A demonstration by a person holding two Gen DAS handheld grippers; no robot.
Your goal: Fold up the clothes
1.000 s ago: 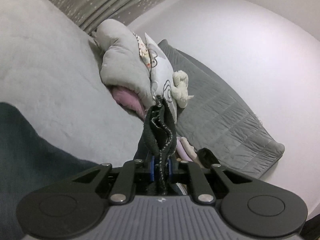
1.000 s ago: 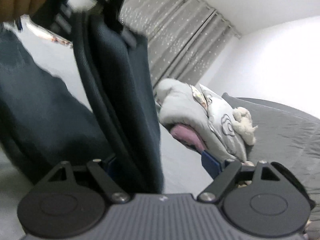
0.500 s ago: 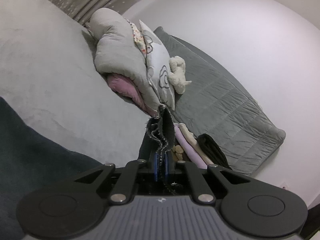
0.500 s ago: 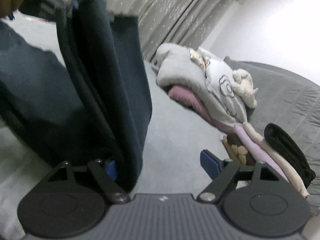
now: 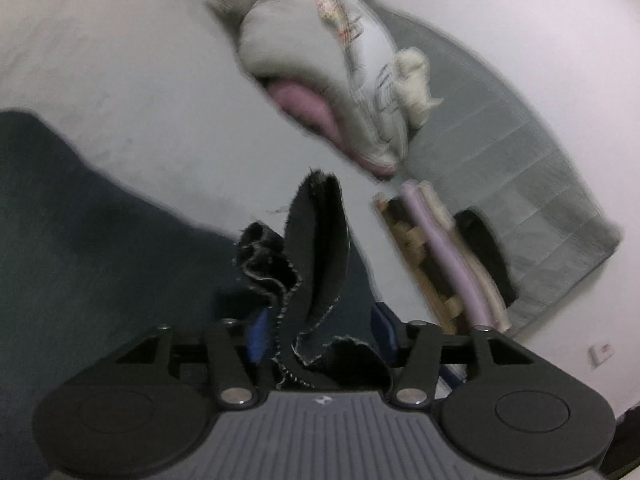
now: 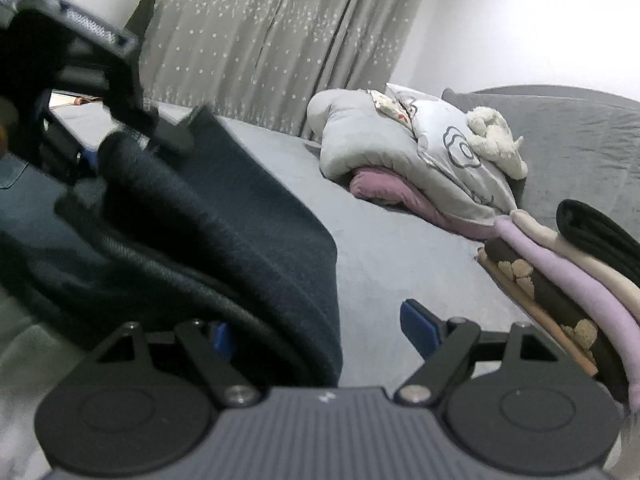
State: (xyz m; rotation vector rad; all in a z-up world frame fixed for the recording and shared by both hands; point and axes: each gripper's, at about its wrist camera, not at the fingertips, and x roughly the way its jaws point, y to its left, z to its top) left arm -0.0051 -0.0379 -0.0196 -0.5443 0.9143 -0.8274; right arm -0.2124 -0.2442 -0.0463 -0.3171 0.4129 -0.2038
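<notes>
The left gripper (image 5: 318, 330) has its jaws opening, and a bunched edge of the dark navy garment (image 5: 312, 248) stands up between them, its frayed, pale-stitched hem curling loose; the blue pads no longer press on the cloth. The rest of that garment spreads to the left of the jaws and beneath them across the grey bed (image 5: 140, 92).

The right gripper (image 6: 316, 330) has its jaws spread wide. A thick fold of the same garment (image 6: 224, 232) drapes over the left pad and fills the left half of the gap, while the right pad stands free with bare bed beyond it. The cloth is not pinched there. Up and to the left of these jaws, the left gripper's black frame (image 6: 100, 60) shows, blurred, against the garment.

Ahead and to the right of both sets of jaws lies a stack of folded clothes (image 6: 560, 264): lilac, cream, brown and black layers. Further ahead sits a heap of bedding (image 6: 384, 148), a grey quilt over a pink one, with a printed pillow (image 6: 460, 156) and a cream plush toy (image 6: 496, 136) on top. A star-patterned grey curtain (image 6: 280, 40) hangs behind, and a dark grey quilted cover (image 5: 520, 168) lies to the right.
</notes>
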